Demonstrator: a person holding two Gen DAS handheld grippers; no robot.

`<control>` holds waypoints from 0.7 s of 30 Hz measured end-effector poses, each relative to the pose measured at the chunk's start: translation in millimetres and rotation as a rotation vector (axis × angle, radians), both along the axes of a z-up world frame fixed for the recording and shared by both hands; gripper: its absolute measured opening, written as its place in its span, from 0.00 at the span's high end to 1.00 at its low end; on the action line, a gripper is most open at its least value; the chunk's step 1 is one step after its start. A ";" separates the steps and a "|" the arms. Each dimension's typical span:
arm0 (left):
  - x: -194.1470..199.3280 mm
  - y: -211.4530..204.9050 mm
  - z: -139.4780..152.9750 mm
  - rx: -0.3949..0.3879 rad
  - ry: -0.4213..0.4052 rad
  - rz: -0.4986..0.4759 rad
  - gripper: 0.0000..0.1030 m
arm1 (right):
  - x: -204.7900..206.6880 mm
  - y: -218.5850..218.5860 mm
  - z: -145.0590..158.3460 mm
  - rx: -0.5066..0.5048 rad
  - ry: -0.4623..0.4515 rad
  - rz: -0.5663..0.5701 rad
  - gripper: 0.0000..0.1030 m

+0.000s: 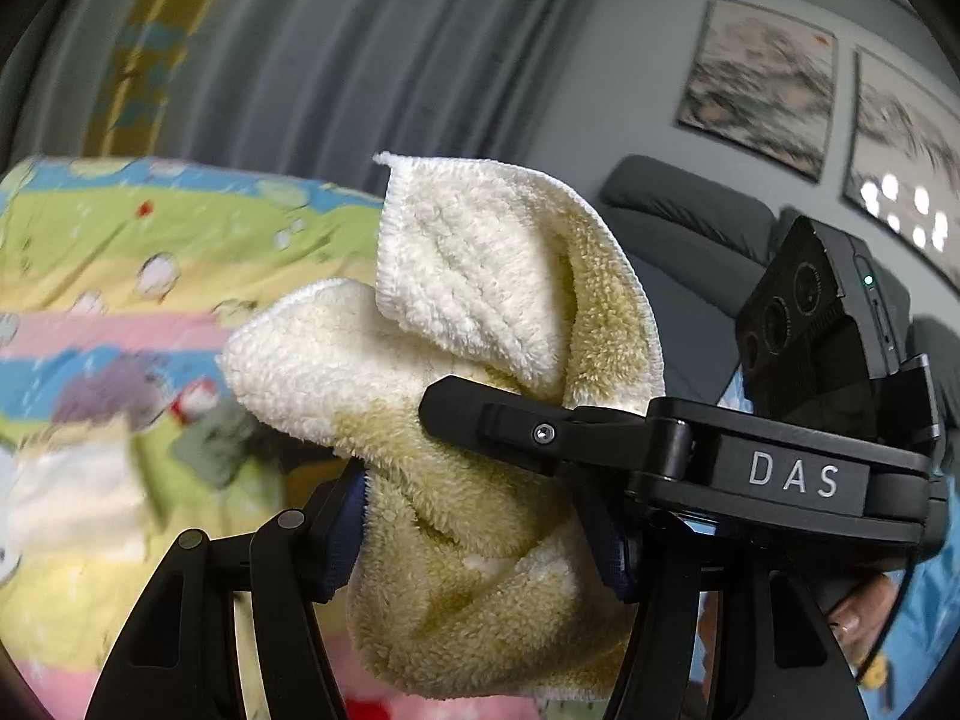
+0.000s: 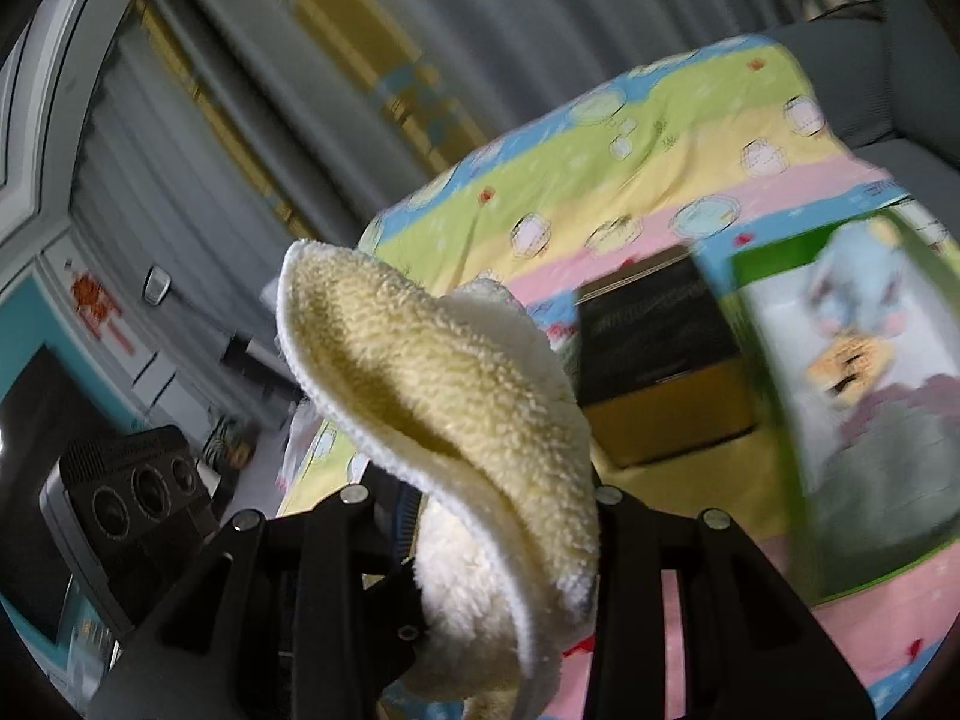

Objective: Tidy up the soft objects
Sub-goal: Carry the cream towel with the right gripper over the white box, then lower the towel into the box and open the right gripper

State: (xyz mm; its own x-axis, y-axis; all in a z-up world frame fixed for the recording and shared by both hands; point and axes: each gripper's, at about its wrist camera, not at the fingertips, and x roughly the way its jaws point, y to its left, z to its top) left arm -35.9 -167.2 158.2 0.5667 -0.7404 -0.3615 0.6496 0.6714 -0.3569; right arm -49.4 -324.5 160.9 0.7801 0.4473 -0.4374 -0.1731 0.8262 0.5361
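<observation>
**Cloth held up between both grippers, over the bed**

Bright cartoon bedsheet below, striped pink, yellow, green and blue; grey curtains behind, framed prints on the wall.

Step in hand, by my reading: the cream cloth is off the bed and shared by both tools, probably for folding or carrying to a place.

- Left gripper: about half open, pads pressed on the bunched middle of the cloth.
- Right gripper: narrower, clamped on a fold; its finger crosses the left view above the cloth.

Cloth: thick fleecy terry, yellowish in the folds, stitched white hem, flopping in loose lobes.

Green box with soft toys and a dark box sit on the sheet; blur hides details.

Next move calls for both grips kept firm, hands moving together.
</observation>
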 end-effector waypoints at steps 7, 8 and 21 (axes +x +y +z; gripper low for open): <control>18.9 -67.1 -3.2 -0.009 0.034 -0.137 0.38 | -14.9 -71.8 -4.0 0.061 -0.019 -0.190 0.65; 20.3 -74.0 -4.2 -0.008 0.039 -0.154 0.38 | -17.0 -83.1 -6.4 0.074 -0.018 -0.214 0.65; 48.4 -156.5 -21.8 0.103 0.112 -0.206 0.38 | -33.9 -158.5 -37.0 0.210 -0.004 -0.564 0.66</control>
State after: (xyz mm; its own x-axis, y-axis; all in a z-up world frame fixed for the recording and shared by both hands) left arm 12.5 -323.7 136.4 0.3596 -0.7922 -0.4930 0.7367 0.5653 -0.3710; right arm -83.2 -483.0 123.9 0.9237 0.0402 -0.3809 0.2588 0.6677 0.6980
